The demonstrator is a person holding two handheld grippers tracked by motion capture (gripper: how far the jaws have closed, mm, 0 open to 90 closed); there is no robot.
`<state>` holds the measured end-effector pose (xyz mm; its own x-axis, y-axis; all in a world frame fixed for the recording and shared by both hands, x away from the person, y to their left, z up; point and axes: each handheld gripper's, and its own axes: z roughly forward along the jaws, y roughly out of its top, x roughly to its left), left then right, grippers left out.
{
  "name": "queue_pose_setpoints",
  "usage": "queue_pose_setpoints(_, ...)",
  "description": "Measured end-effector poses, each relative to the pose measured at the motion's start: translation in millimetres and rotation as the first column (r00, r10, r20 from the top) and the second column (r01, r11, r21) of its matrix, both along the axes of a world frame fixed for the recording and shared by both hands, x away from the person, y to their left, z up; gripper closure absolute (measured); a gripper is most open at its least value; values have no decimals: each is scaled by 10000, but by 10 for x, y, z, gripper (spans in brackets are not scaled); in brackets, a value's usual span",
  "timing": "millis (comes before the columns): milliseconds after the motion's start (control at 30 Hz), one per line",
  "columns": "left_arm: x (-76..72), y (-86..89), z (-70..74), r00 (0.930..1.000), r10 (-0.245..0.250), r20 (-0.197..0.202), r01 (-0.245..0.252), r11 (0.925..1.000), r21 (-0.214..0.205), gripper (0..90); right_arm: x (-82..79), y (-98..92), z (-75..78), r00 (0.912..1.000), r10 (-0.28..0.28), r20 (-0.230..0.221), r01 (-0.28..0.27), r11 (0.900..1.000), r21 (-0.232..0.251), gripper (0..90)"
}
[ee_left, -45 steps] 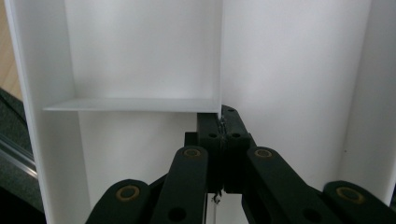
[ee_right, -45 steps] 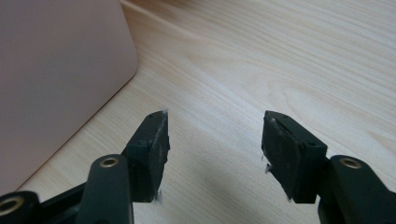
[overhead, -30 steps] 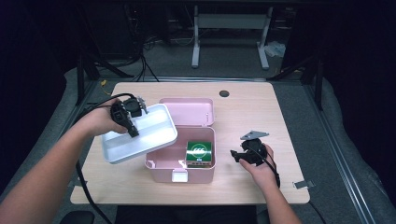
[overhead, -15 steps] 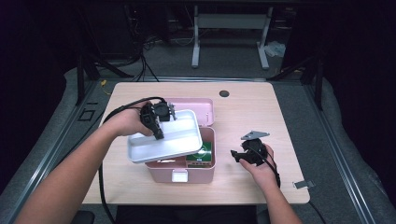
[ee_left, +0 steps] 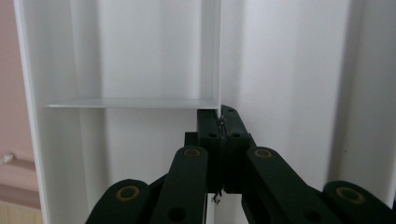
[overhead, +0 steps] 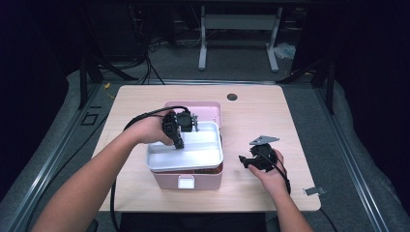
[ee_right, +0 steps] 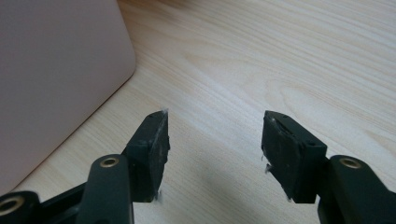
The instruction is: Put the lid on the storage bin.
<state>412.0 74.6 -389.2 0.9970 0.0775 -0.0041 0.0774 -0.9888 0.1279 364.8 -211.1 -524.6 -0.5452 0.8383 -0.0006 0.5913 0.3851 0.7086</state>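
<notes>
Left gripper (ee_left: 220, 122) pinching the white plastic divided tray (overhead: 208, 152).
It is sitting atop the pink plastic box (overhead: 205, 180); right gripper (ee_right: 212, 151) is resting spread beside it.

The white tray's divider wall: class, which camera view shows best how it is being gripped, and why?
The left gripper view: the left gripper has its jaws shut on the divider wall of the white tray. The high view shows the tray over the pink box, the grip hidden by the hand. The right gripper view shows the box and table.
</notes>
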Motion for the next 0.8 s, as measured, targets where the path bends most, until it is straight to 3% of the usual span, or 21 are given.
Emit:
queue_pose_setpoints(233, -6, -32, -60, 9997, -203, 103, 203, 9998, -67, 889, 2, 7, -4, 10000, -41, 29, 42, 9999, -93, 410)
queue_pose_setpoints(400, -53, -46, -104, 9976, -684, 106, 685, 9976, -62, 892, 3, 8, -6, 10000, -48, 18, 48, 9999, -98, 410)
queue_pose_setpoints(800, -35, -47, -285, 9985, -550, -22, 550, 9985, -83, 886, 21, 9, -17, 10000, -10, -34, 10, 10000, -88, 410)
